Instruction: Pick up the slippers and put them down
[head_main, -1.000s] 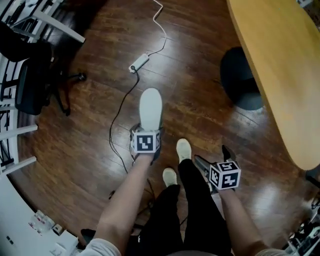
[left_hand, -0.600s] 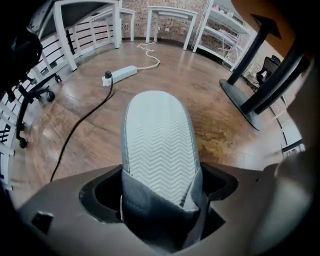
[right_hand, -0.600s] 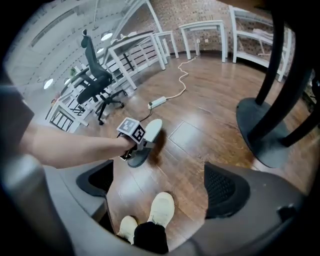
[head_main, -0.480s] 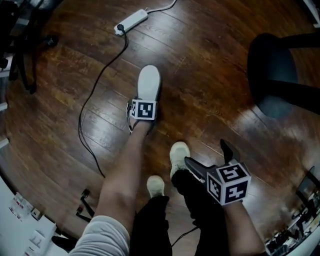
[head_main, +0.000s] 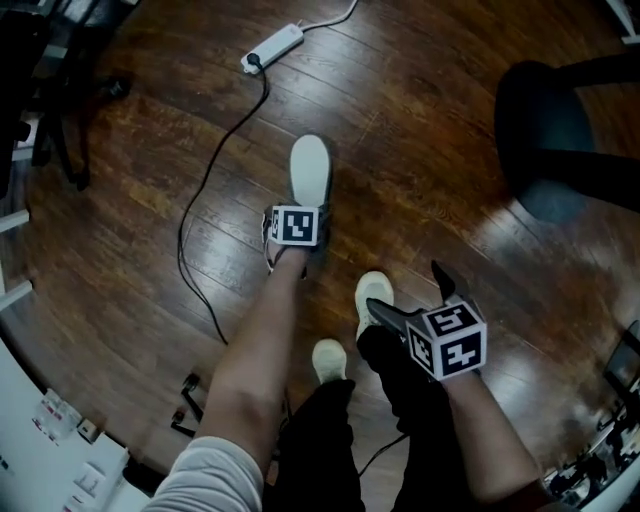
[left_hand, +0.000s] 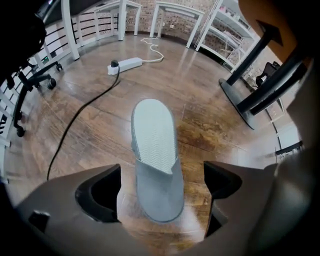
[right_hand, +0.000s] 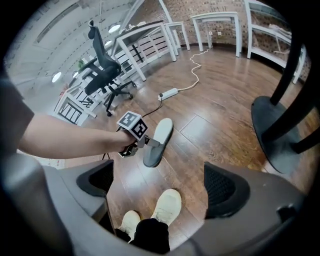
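A single grey slipper (head_main: 310, 168) lay flat on the dark wooden floor (head_main: 430, 90), a little in front of the person's two pale shoes (head_main: 372, 297). Its open heel end, with the light patterned insole, pointed to the far side. Its closed grey front pointed to the near side, towards the person.

The left hand-held gripper (left_hand: 160, 192) pointed straight down over the near end of the slipper. Its jaws had just been opening and stood spread. The closed front of the slipper was between them, but the left gripper view showed a gap of bare floor on each side, so the pads did not press on it.

The right hand-held gripper (right_hand: 159, 172) was held lower in the head view, to the right of the person's legs and well apart from the slipper. Its jaws were also spread, with nothing between them. Beyond them only the floor and the shoes were seen.

A white power strip (head_main: 272, 47) lay on the far side of the floor. A black cable (head_main: 205, 190) ran from it towards the near left, passing to the left of the slipper. On the right stood the dark round foot (head_main: 545, 140) of a pedestal. A black office chair (right_hand: 102, 75) stood far away on the left.
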